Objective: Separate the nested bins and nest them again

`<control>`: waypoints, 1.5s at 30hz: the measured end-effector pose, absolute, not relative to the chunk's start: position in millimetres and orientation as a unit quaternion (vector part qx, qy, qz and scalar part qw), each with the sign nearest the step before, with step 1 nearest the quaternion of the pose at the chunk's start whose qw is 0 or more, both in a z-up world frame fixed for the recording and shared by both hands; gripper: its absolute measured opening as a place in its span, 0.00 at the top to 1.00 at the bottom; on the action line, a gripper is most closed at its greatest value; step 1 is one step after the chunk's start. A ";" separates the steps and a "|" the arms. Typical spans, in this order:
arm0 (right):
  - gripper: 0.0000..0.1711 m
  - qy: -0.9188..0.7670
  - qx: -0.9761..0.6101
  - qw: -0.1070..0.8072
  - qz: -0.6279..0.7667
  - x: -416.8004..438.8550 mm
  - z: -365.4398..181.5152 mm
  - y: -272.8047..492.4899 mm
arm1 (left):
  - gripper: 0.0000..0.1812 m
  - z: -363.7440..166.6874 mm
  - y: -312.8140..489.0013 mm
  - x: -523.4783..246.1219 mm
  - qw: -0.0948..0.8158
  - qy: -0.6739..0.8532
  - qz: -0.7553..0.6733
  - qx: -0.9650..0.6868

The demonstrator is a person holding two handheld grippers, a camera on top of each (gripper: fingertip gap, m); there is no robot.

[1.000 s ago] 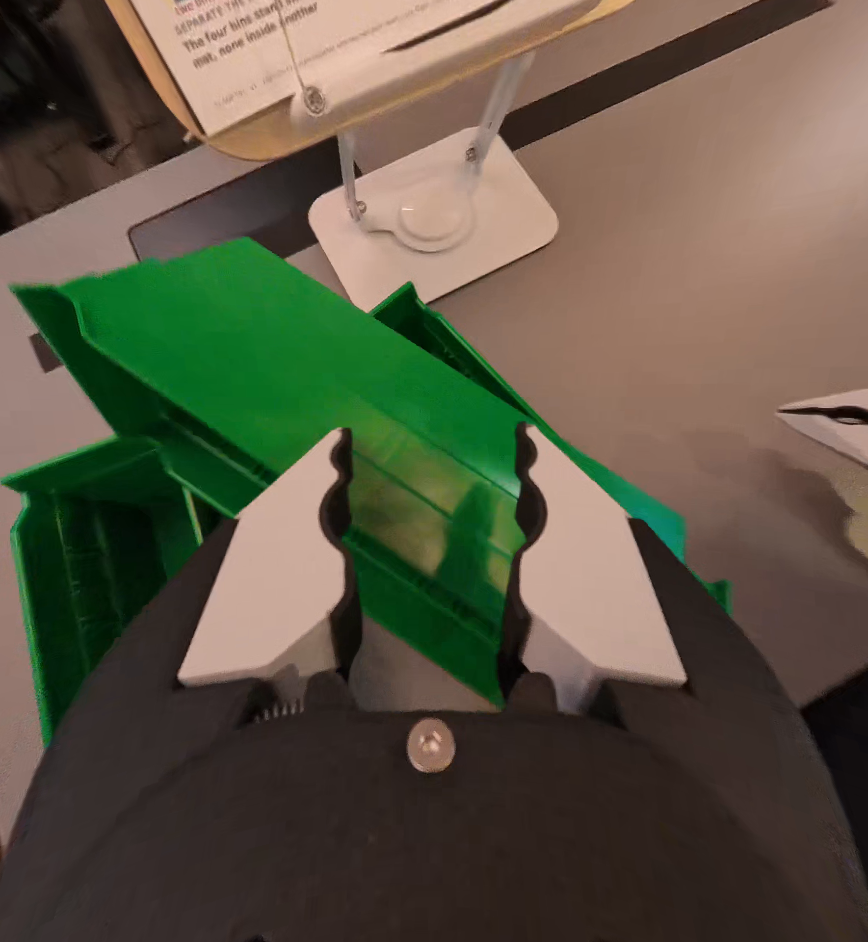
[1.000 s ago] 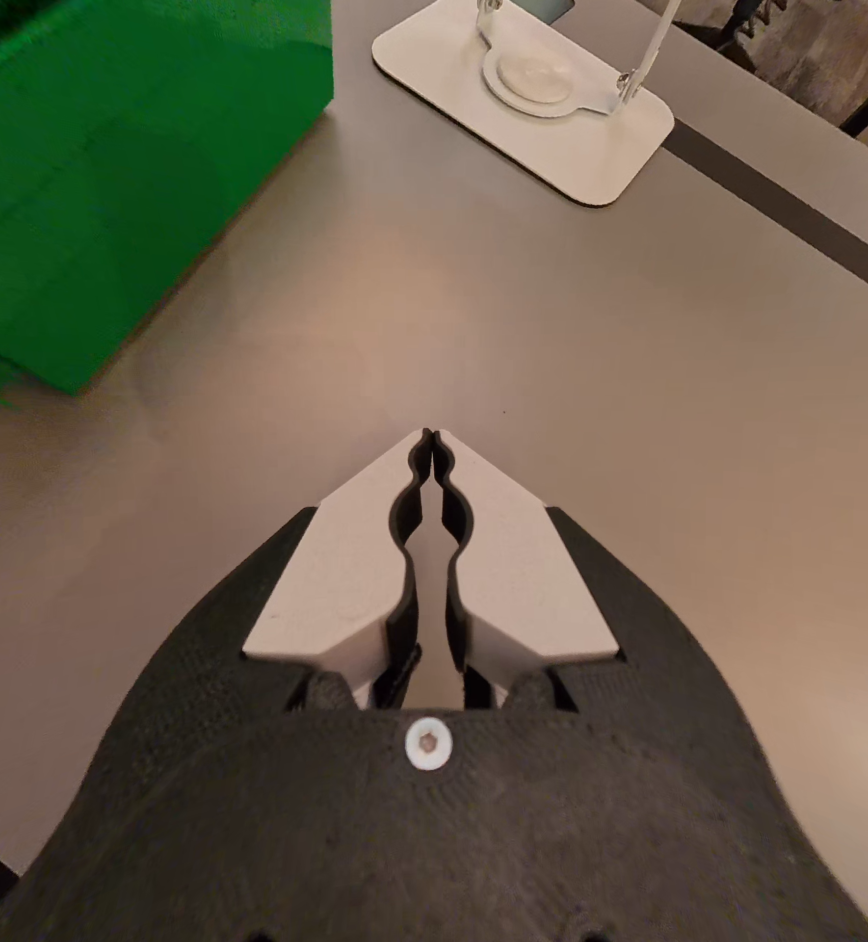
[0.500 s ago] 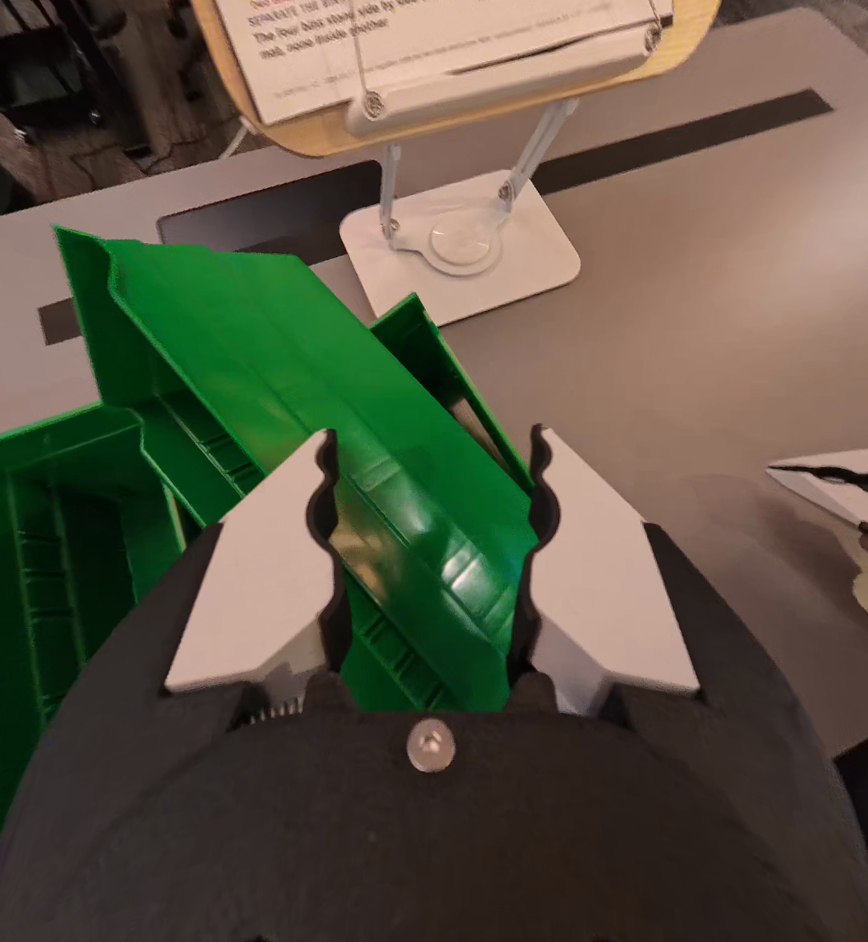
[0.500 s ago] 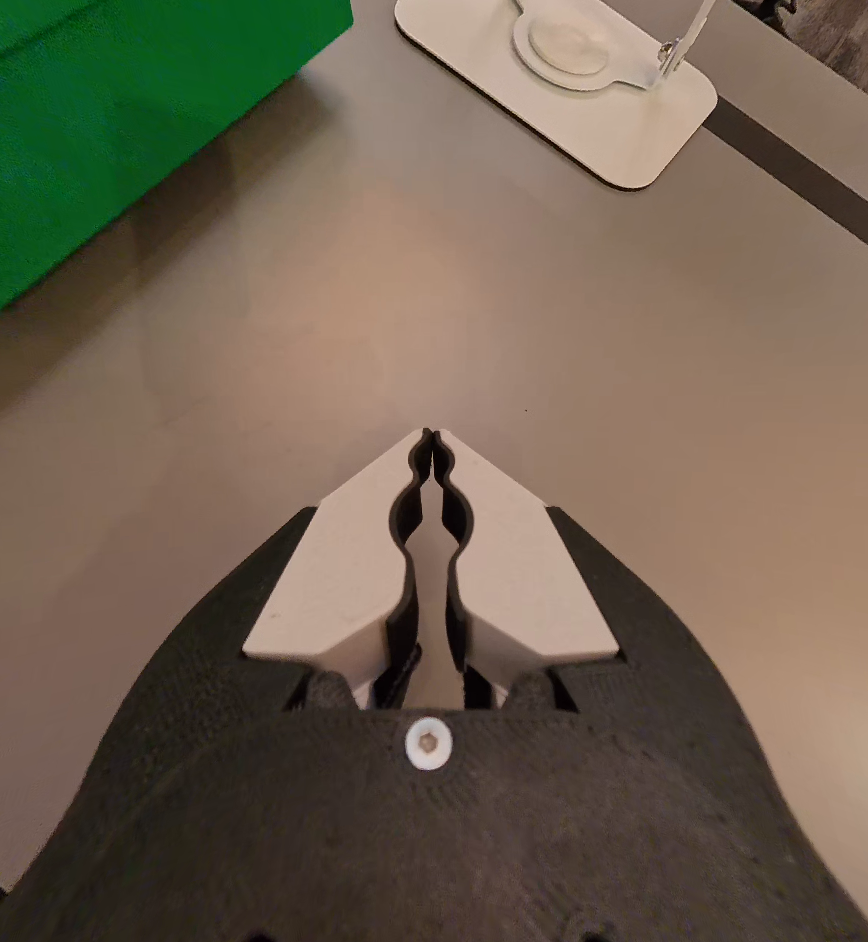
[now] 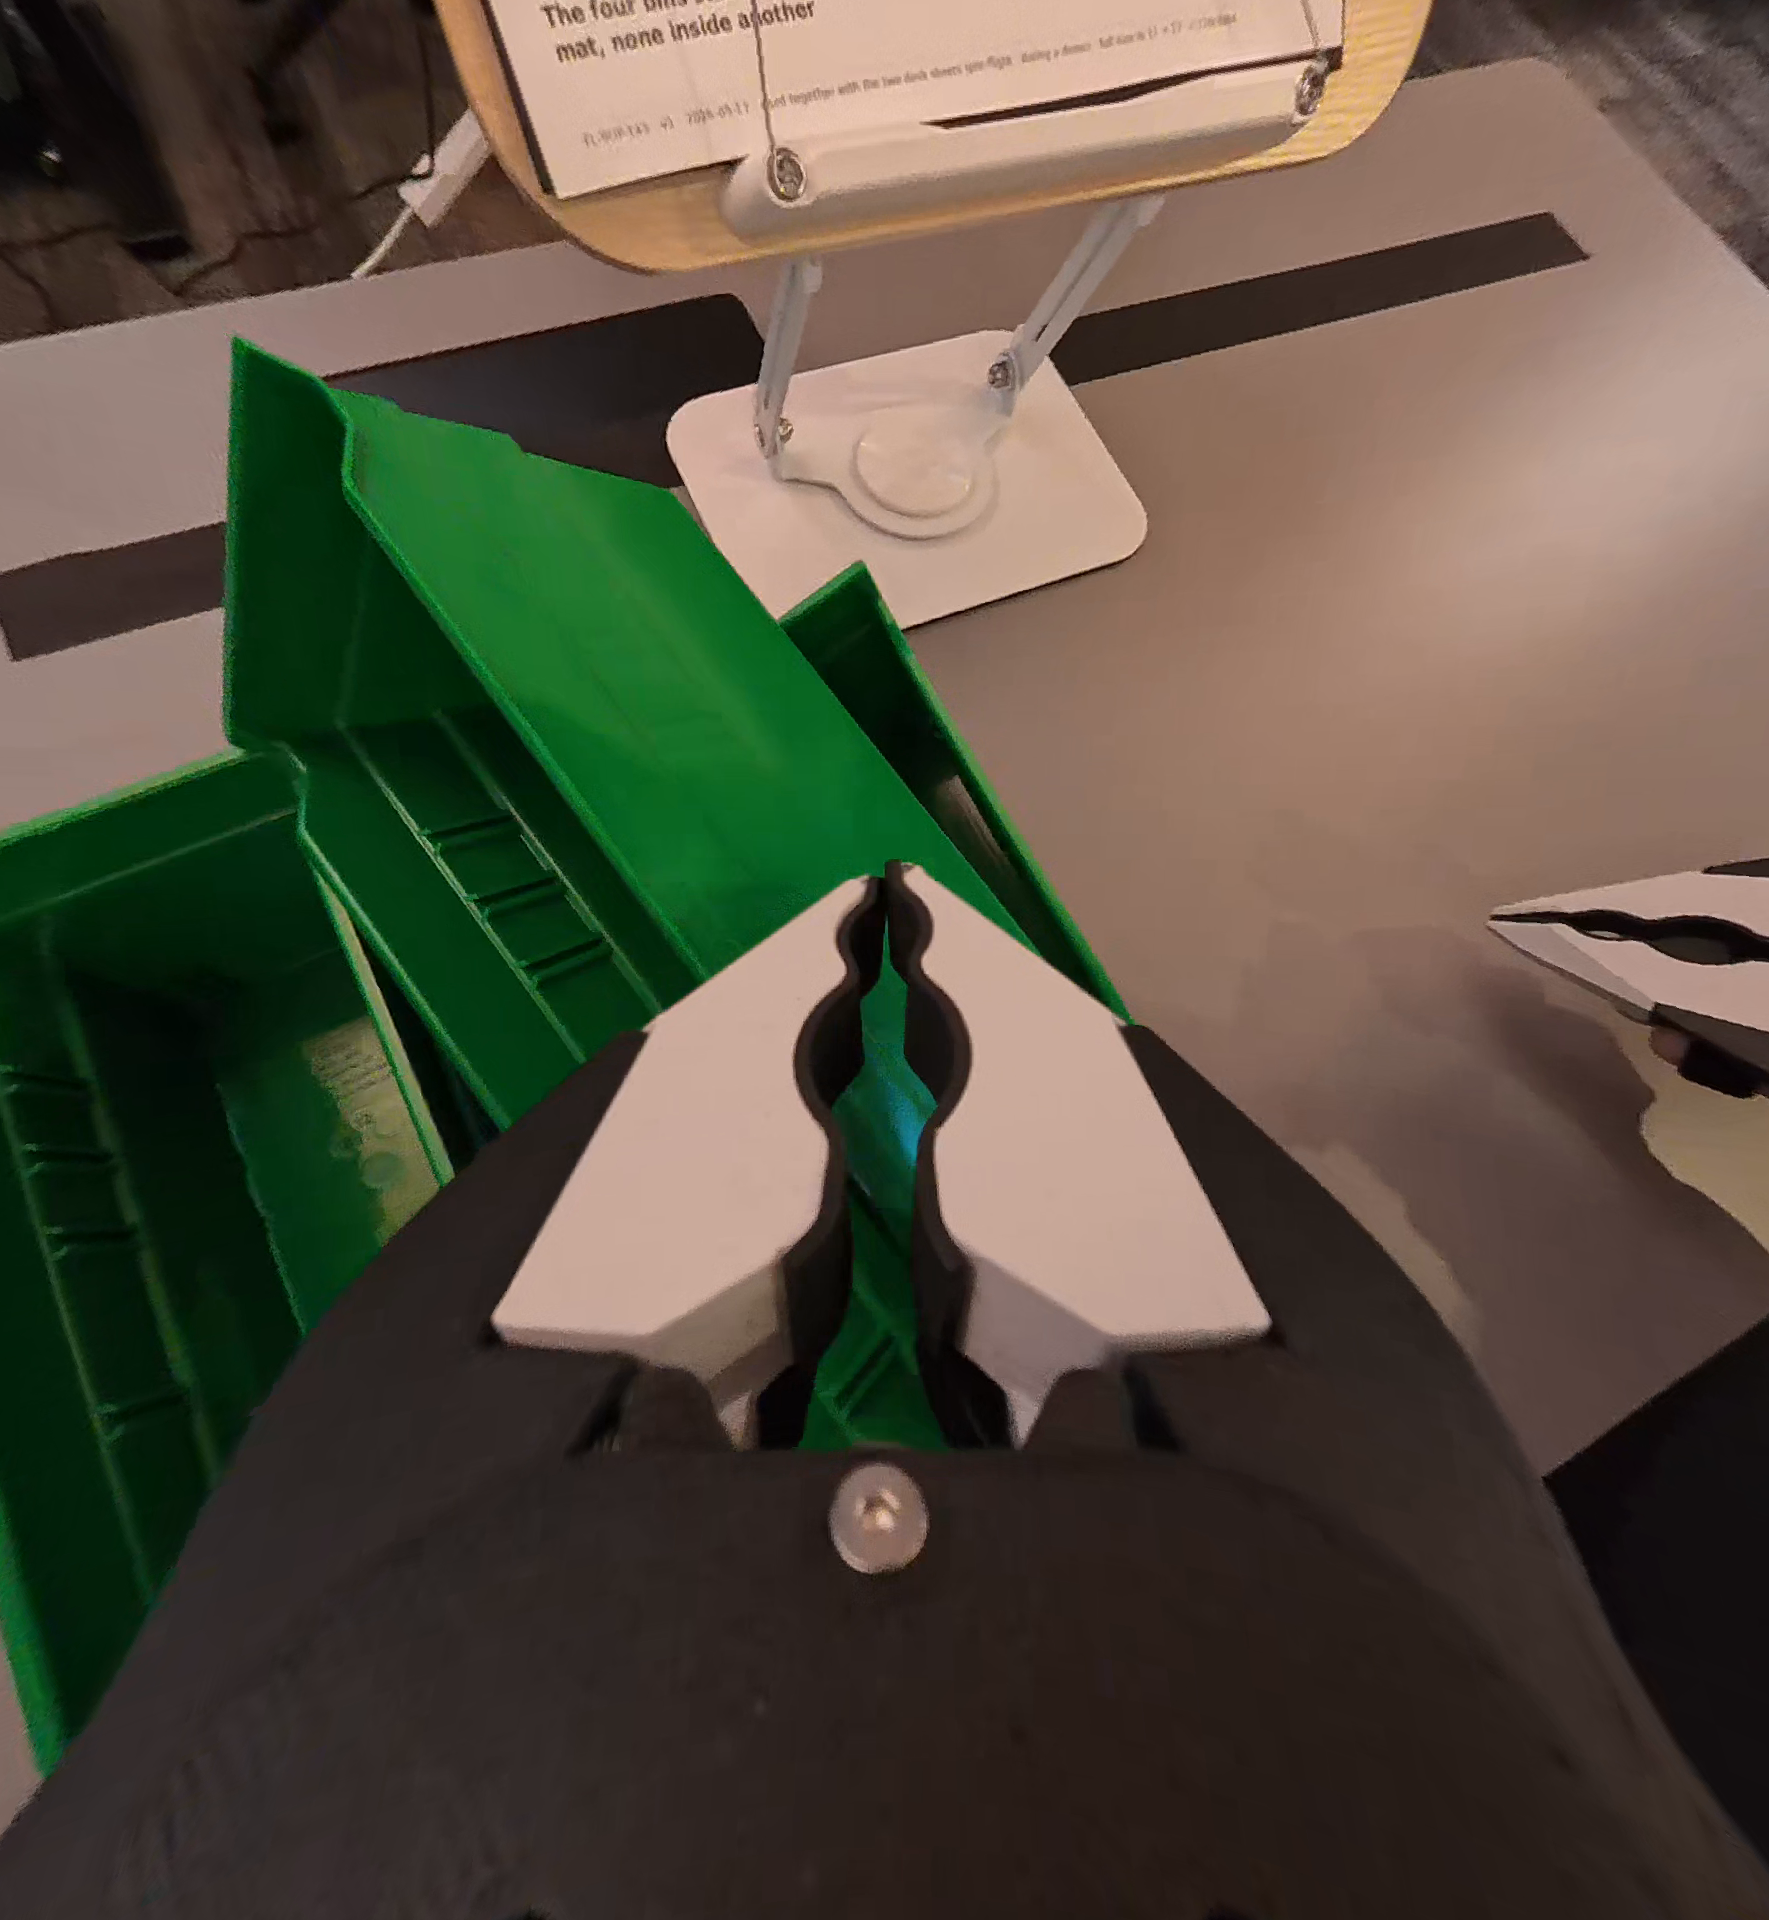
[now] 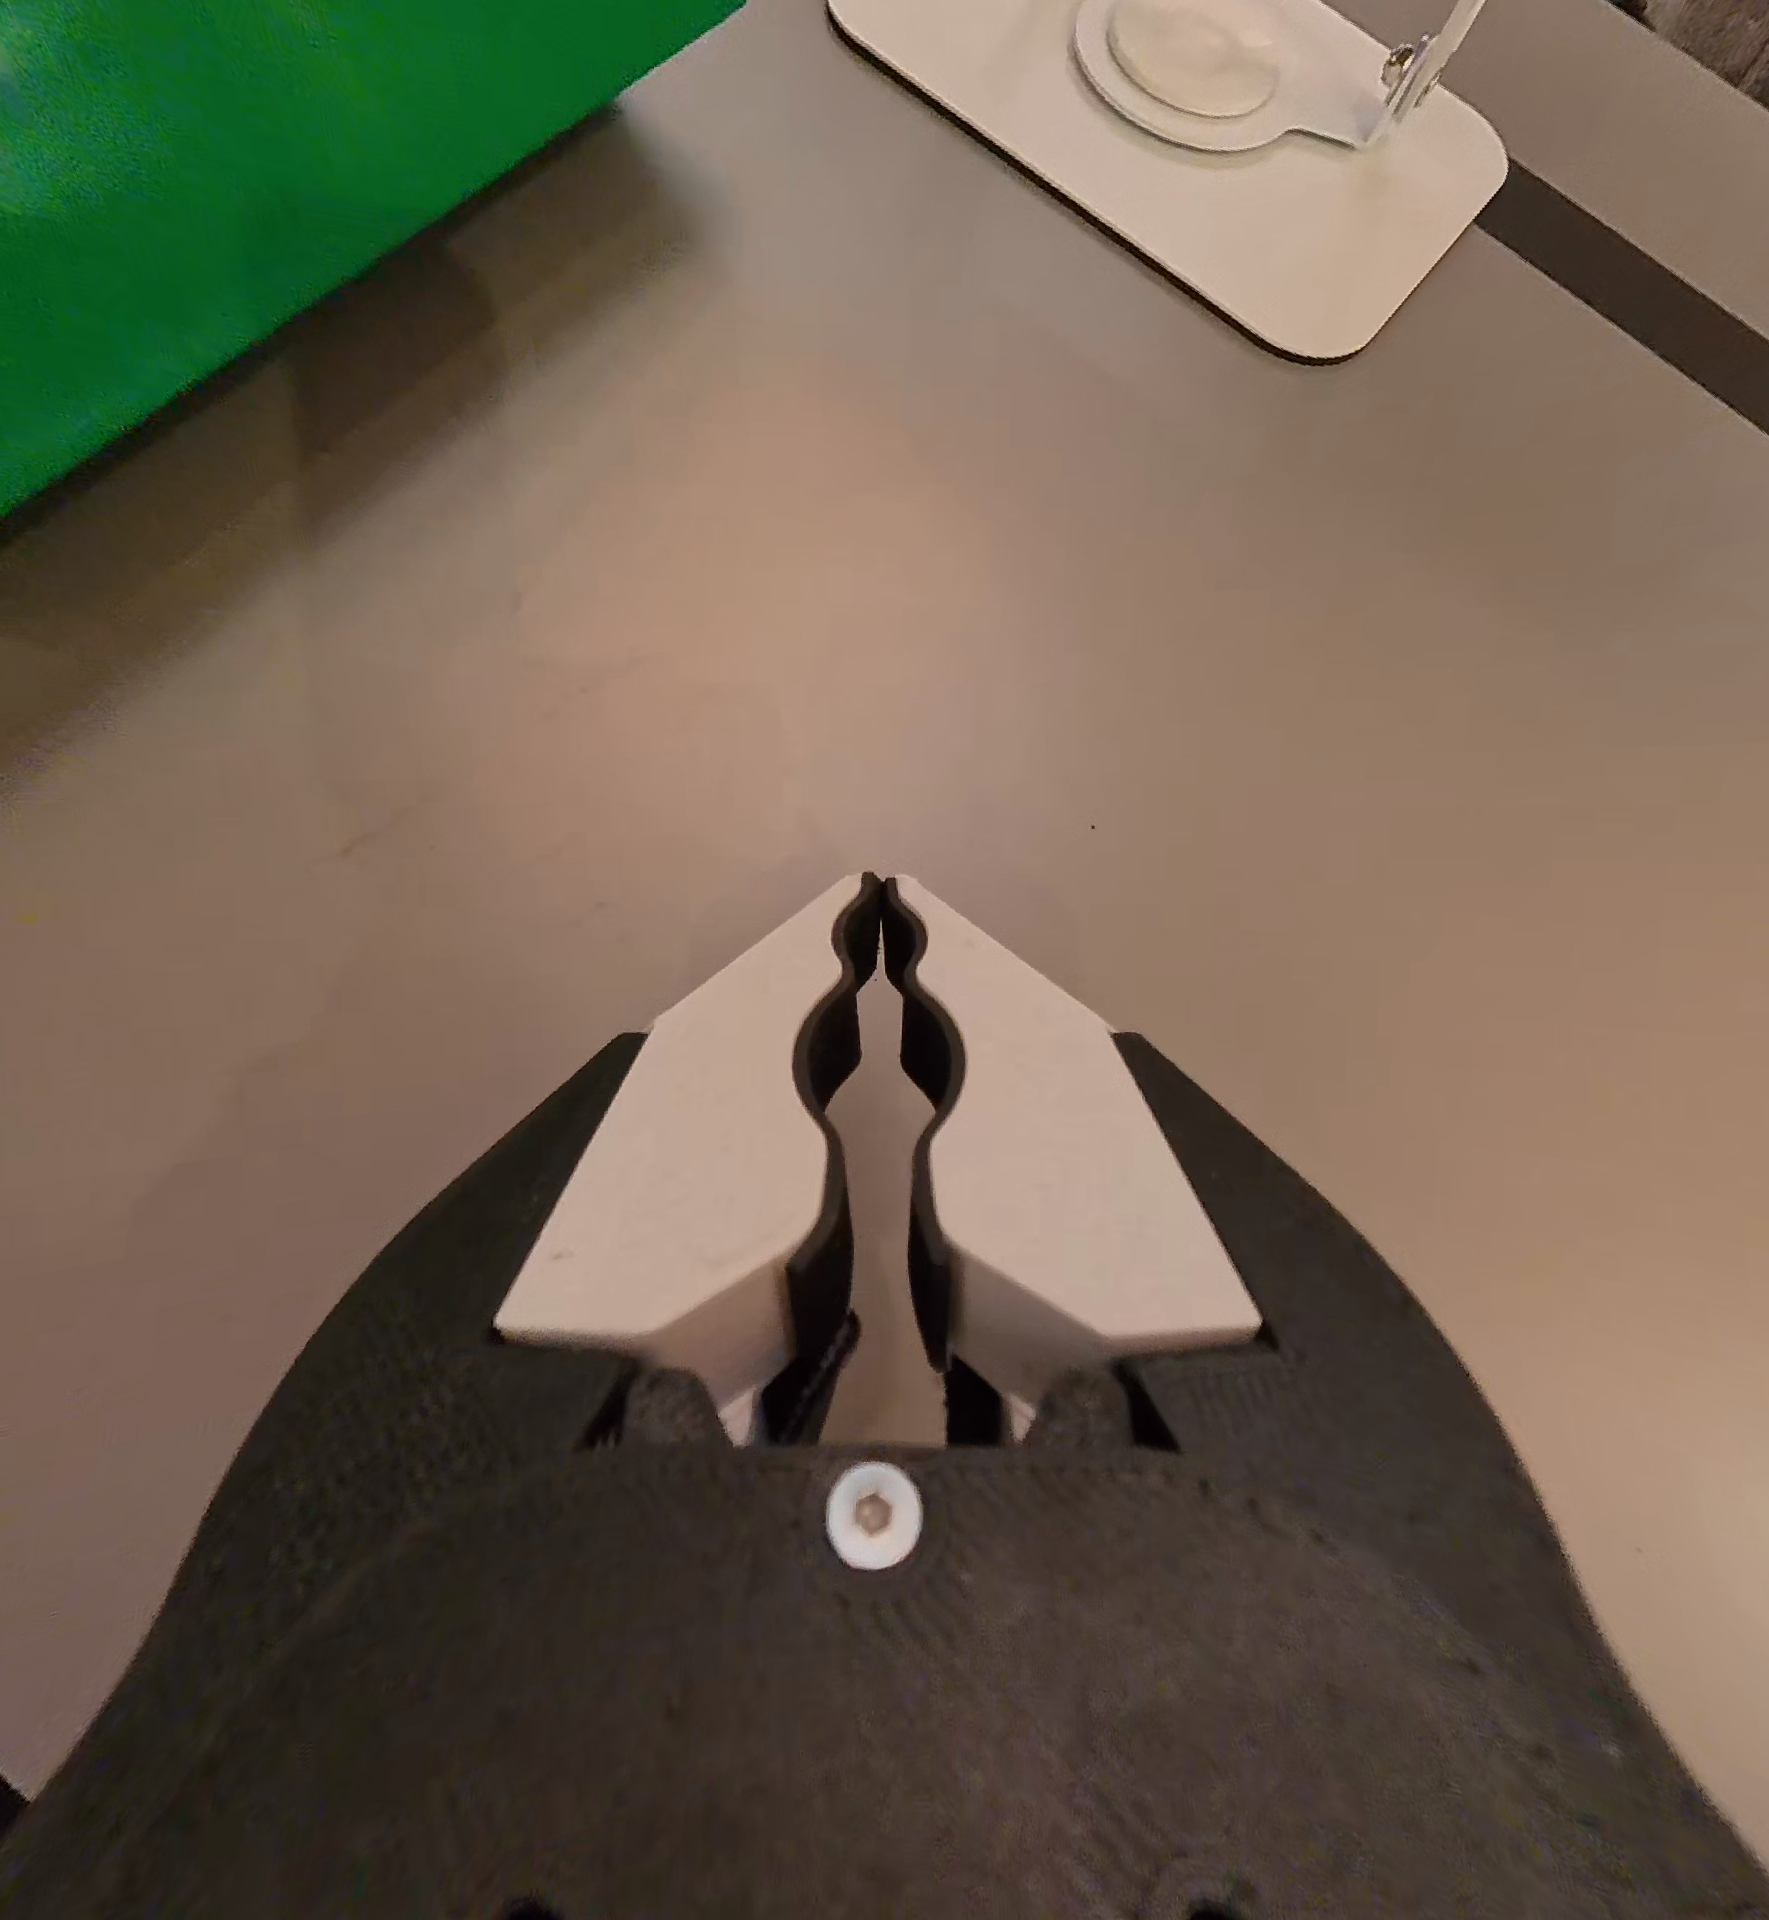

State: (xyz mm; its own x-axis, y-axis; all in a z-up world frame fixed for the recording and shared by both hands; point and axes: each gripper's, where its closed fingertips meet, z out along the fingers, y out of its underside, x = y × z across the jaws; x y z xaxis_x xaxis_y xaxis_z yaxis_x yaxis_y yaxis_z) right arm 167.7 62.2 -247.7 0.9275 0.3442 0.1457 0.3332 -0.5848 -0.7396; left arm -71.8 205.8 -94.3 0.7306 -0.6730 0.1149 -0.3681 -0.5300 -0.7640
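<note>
The near end of the tilted green plastic bin (image 5: 599, 665) is hidden under the left gripper (image 5: 885, 894), whose white fingers are pinched down on the bin's wall. The bin leans into another green plastic bin (image 5: 111, 1091) lying on the grey table (image 5: 1379, 727). The right gripper (image 6: 878, 888) hovers over bare tabletop with fingertips touching, holding nothing. A white stand base (image 6: 1223, 156) is cut off at the top.
</note>
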 end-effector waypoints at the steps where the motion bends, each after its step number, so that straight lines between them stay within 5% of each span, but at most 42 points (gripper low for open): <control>1: 1.00 -0.190 -0.890 0.413 0.007 167.7 -248.1 62.1 | 1.00 -92.6 206.6 -71.3 0.379 0.304 -0.209 -0.849; 11: 1.00 -0.191 -0.892 0.411 0.010 167.6 -249.8 62.0 | 0.95 -66.5 205.0 -88.0 0.401 0.296 -0.188 -0.846; 14: 1.00 -0.192 -0.892 0.409 0.010 167.3 -250.5 61.6 | 0.63 -62.2 197.2 -104.2 0.383 0.268 -0.212 -0.858; 19: 1.00 -0.193 -0.892 0.408 0.012 165.6 -250.8 61.7 | 0.33 -91.2 159.1 -115.7 0.285 0.244 -0.273 -0.886; 29: 1.00 -0.200 -0.890 0.409 0.013 161.2 -249.4 60.3 | 0.24 -135.9 107.2 -132.3 0.225 0.185 -0.341 -0.894; 45: 1.00 -0.201 -0.891 0.407 0.017 160.0 -250.2 59.9 | 0.35 -150.5 116.6 -123.3 0.151 0.205 -0.333 -0.908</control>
